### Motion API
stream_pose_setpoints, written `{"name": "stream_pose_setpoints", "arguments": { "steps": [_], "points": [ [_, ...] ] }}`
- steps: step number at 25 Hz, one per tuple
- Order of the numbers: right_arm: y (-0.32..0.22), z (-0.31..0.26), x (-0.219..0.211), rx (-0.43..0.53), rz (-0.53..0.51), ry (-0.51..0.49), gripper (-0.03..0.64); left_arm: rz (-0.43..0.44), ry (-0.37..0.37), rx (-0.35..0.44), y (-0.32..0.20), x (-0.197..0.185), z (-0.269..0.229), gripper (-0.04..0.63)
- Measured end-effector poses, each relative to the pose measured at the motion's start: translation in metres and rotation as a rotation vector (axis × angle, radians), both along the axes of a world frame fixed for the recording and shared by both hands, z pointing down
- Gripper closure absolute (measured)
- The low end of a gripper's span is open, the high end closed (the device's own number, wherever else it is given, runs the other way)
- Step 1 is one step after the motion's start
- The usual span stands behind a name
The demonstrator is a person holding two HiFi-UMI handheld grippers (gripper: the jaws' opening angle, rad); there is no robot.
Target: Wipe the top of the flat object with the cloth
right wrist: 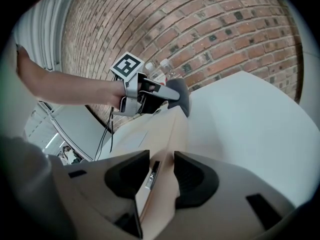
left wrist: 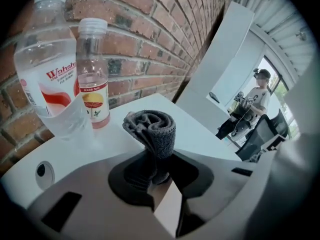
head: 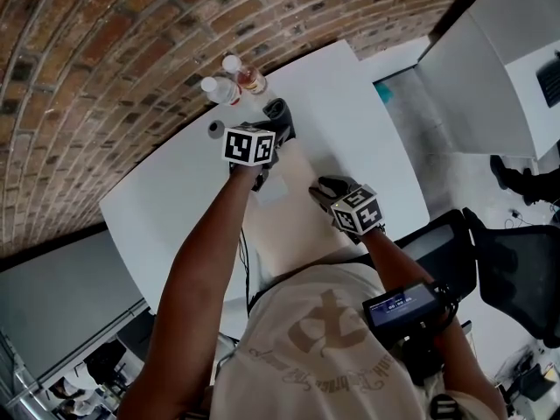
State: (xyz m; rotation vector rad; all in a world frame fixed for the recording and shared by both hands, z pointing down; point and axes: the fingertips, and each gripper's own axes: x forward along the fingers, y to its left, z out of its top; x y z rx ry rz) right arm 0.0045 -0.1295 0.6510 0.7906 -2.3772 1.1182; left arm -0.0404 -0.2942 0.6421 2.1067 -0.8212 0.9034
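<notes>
By the brick wall [left wrist: 150,44] stand two bottles [left wrist: 92,84]. The left claw [left wrist: 159,164] pinches the one rolled grey cloth [left wrist: 152,126] at the far end of the one beige flat object [head: 297,217] on the tabletop [head: 367,121]; the right claw [right wrist: 161,160] clamps its near edge.

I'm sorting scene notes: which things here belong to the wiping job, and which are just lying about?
In use: cloth in left gripper; flat board in right gripper.
Lying about: big bottle; small bottle.
</notes>
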Motion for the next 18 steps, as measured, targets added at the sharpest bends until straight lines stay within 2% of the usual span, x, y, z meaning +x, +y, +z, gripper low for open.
{"name": "stream_pose_setpoints", "arguments": {
  "steps": [7,18],
  "points": [
    [0.001,0.005,0.002,0.004,0.01,0.026,0.451,0.031,-0.011,-0.044,0.01,-0.021,-0.001,0.5],
    [0.0,0.002,0.003,0.01,0.035,0.041,0.451,0.02,-0.046,-0.024,0.034,-0.074,-0.013,0.5]
  ]
}}
